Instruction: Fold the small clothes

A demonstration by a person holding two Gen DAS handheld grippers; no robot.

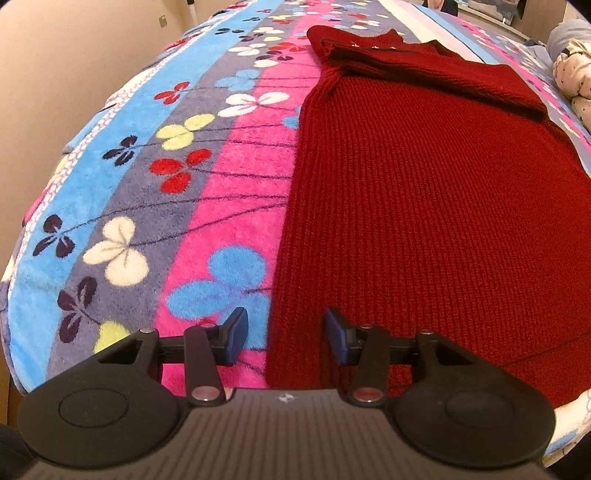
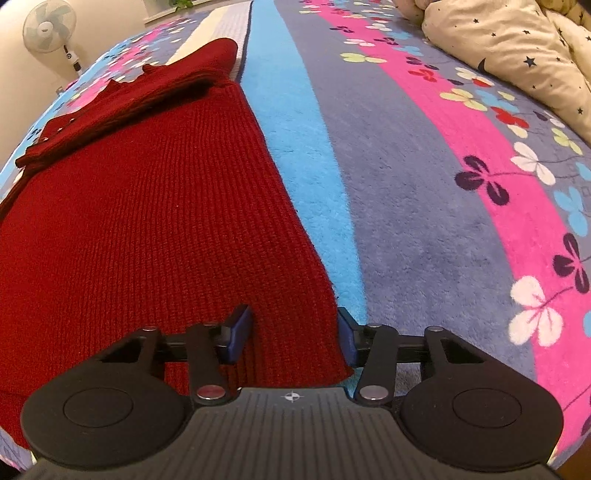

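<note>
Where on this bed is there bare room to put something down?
Bare flowered fleece blanket lies left of the dark red knitted sweater, and more lies between the sweater's other edge and the cream star-print duvet. It is crowded at the sweater's near corners, where both grippers sit.

You are working in a bedroom at home. A bed (image 2: 424, 206) fills both views, covered by a fleece blanket (image 1: 207, 177) striped pink, blue and grey with clover shapes. At the bed's far right corner lies a bunched cream duvet (image 2: 517, 62) printed with stars. Beyond the bed's far left corner a pedestal fan (image 2: 50, 31) stands against a plain beige wall (image 1: 55, 74).
</note>
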